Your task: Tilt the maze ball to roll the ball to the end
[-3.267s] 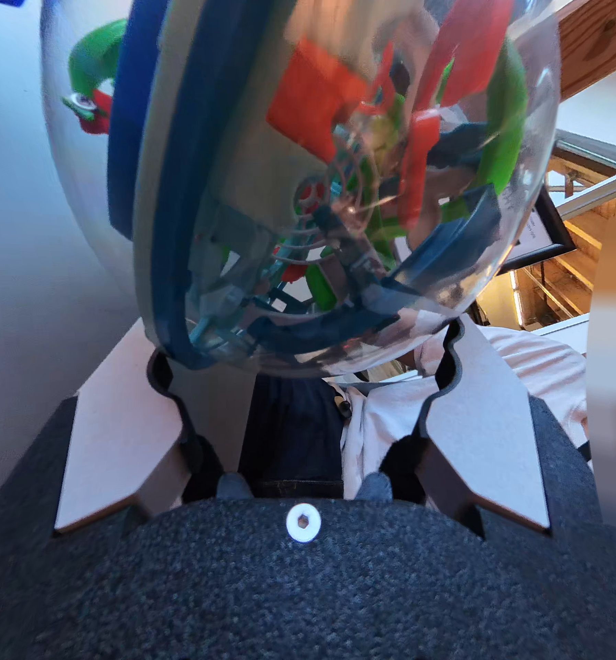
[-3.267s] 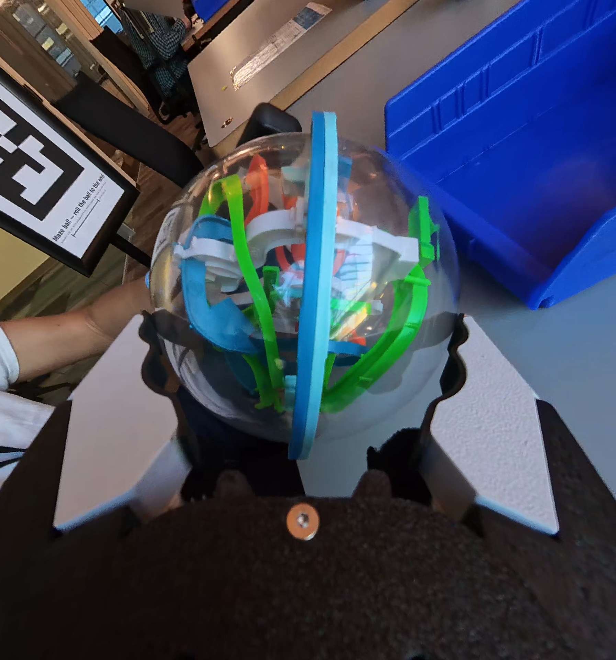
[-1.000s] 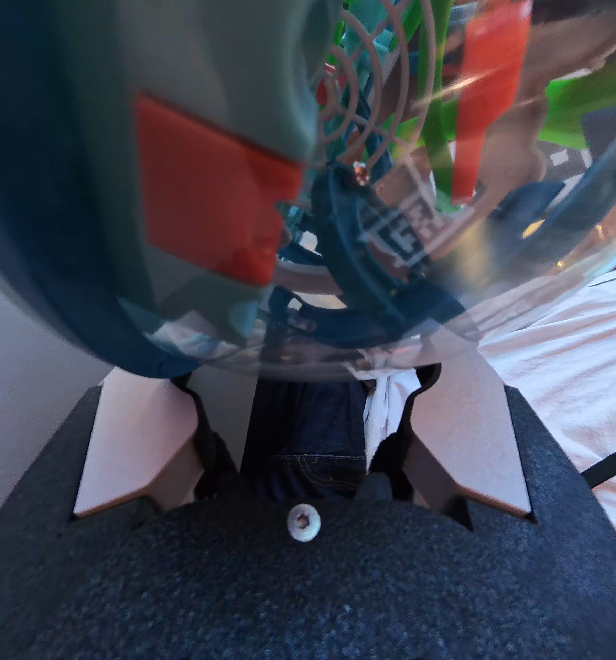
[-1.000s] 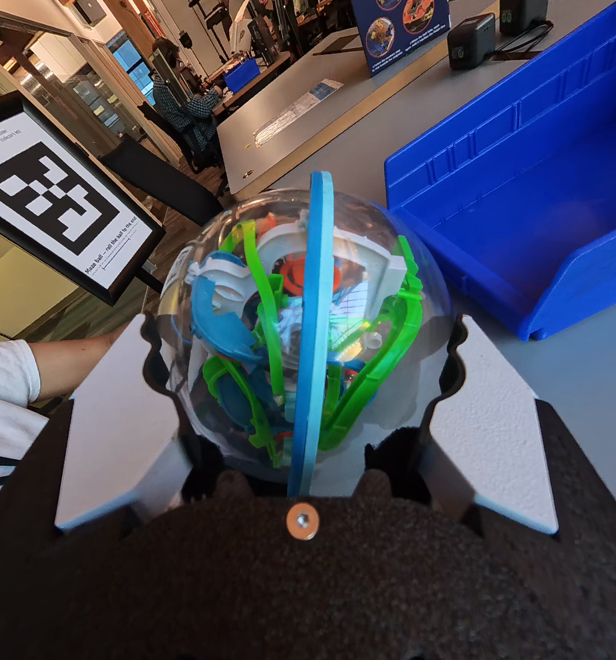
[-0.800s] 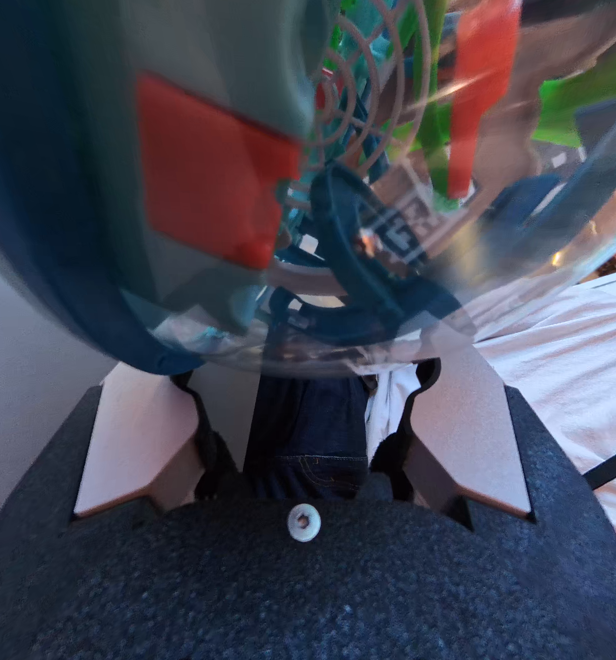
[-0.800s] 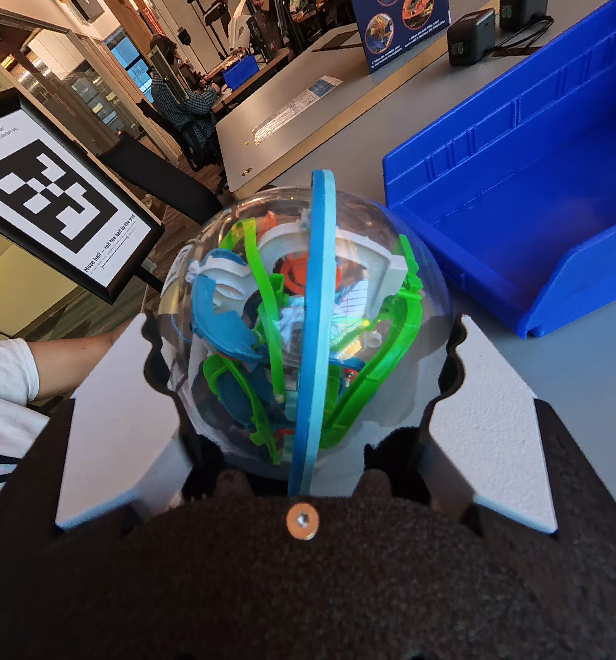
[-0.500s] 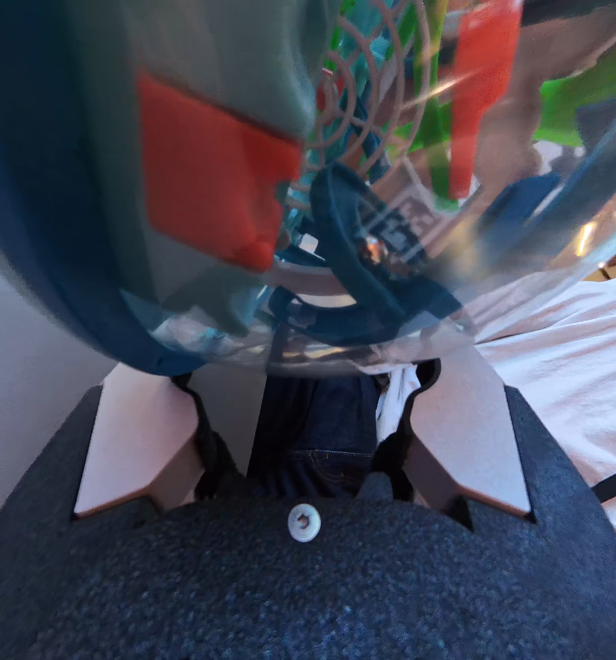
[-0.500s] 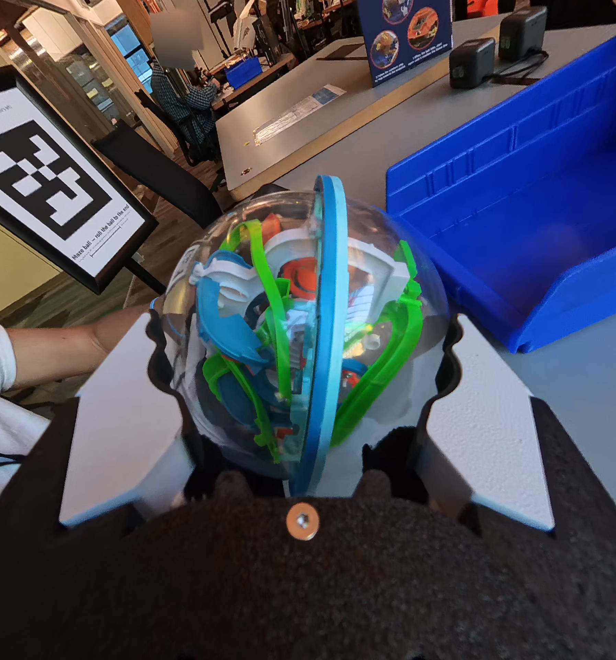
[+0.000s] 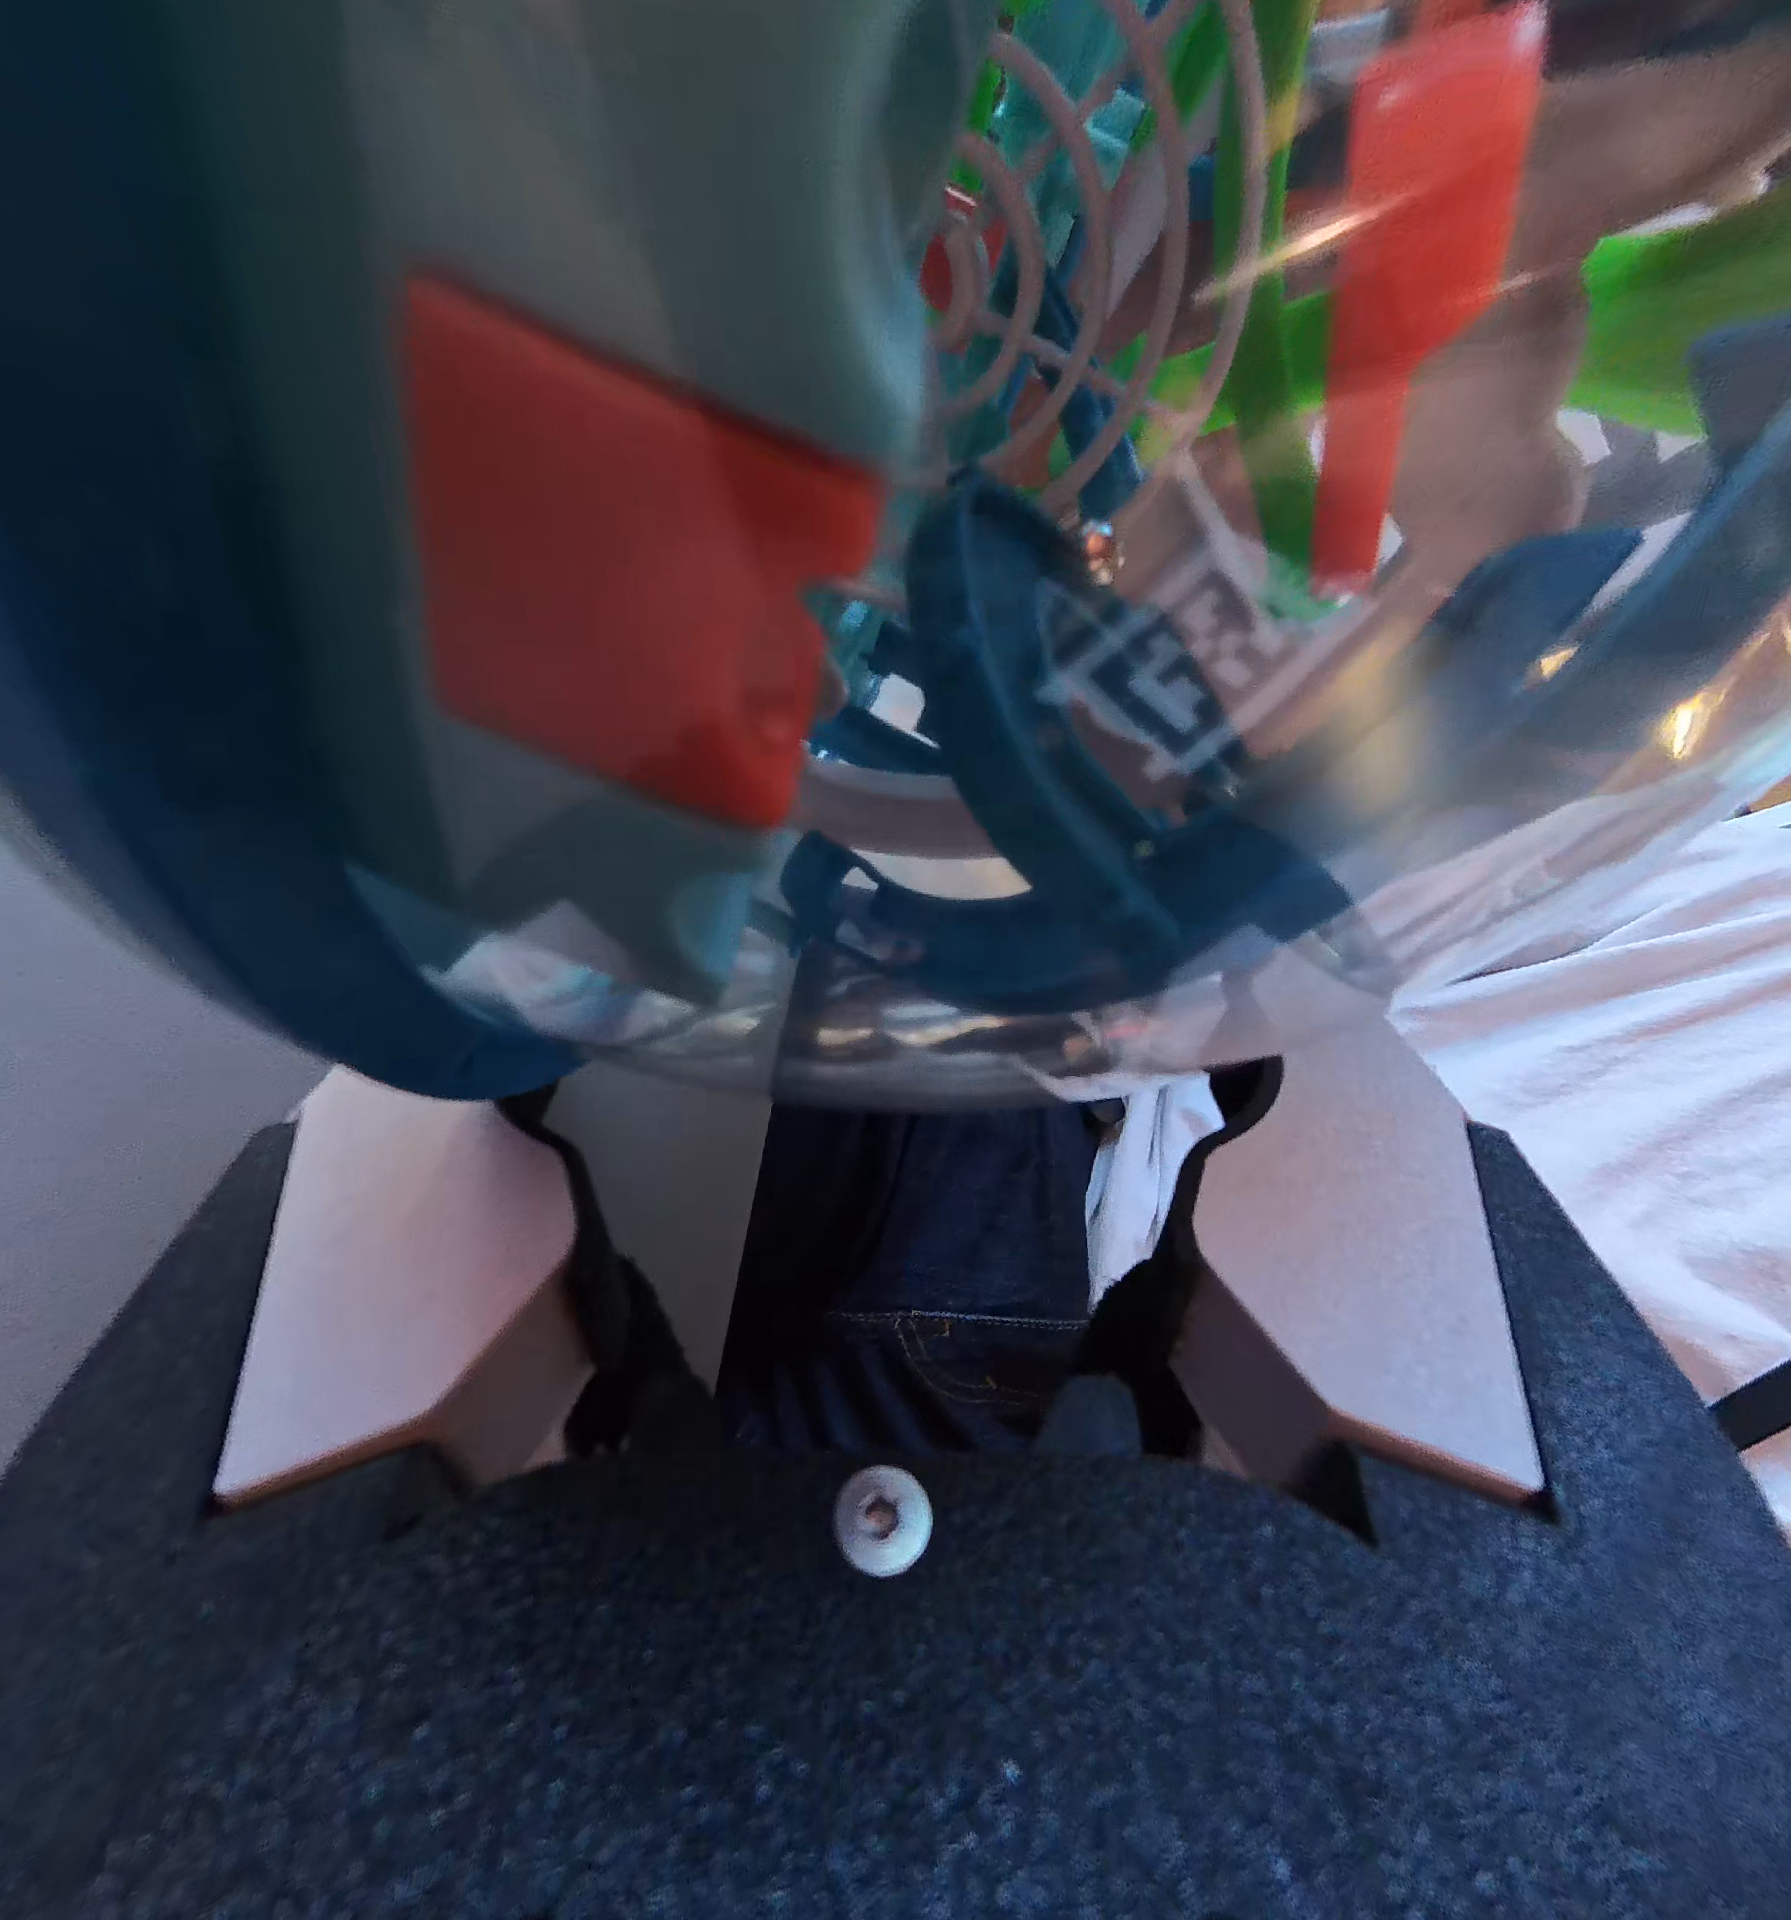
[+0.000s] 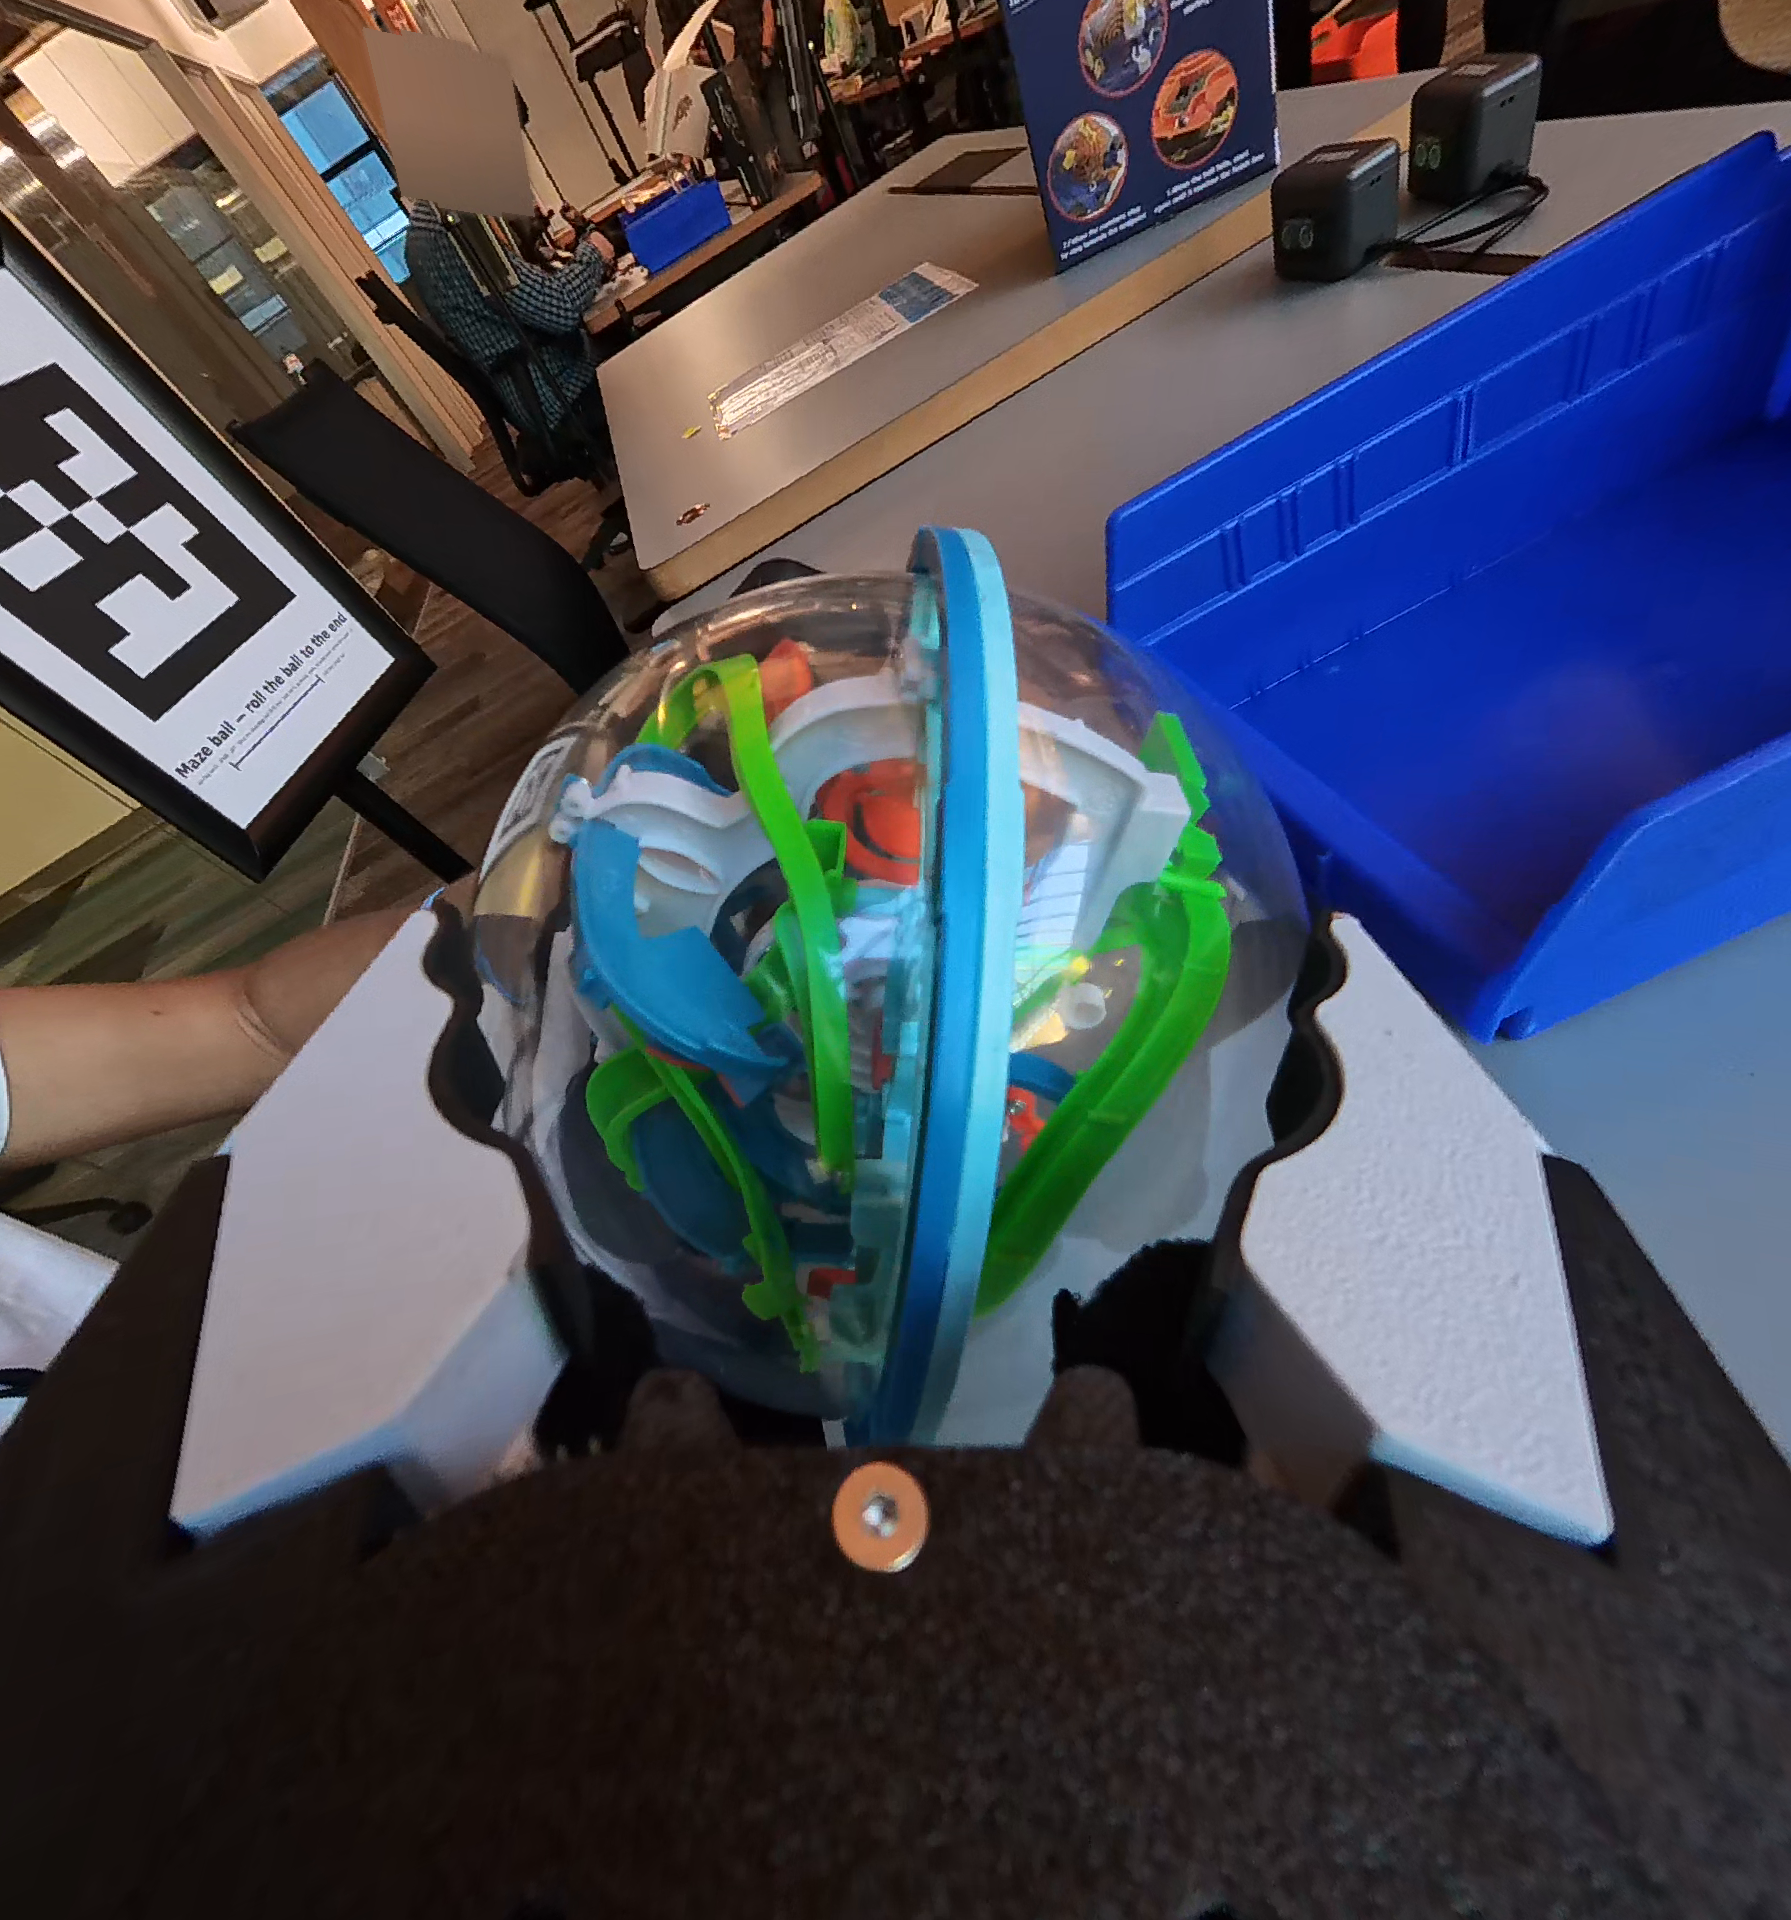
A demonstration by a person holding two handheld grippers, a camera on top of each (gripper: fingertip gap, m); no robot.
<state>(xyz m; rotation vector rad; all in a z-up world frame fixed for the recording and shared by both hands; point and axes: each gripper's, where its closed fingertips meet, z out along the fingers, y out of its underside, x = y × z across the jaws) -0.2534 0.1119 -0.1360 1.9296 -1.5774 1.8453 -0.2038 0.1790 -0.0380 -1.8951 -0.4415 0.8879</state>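
The maze ball [image 10: 870,987] is a clear sphere with a blue ring around it and green, blue, white and orange tracks inside. My right gripper [image 10: 886,935] is shut on it, one finger on each side, and holds it above the grey table [image 10: 1701,1195]. In the left wrist view the maze ball [image 9: 870,520] fills the top, close and blurred. My left gripper [image 9: 891,1091] is open just under it, tips at the sphere's surface. A small steel ball [image 9: 1097,540] sits at the top of a dark blue track.
A large blue bin [image 10: 1493,675] stands on the table at the right. A framed sign with a black-and-white marker [image 10: 143,582] stands at the left. A person's forearm [image 10: 143,1039] and white shirt [image 9: 1597,1039] are close by. Two black devices [image 10: 1338,208] sit far back.
The maze ball has tipped; its blue ring now leans right in the right wrist view. The small steel ball rolled down the dark blue track, then back up. The left gripper narrowed since the earliest frame.
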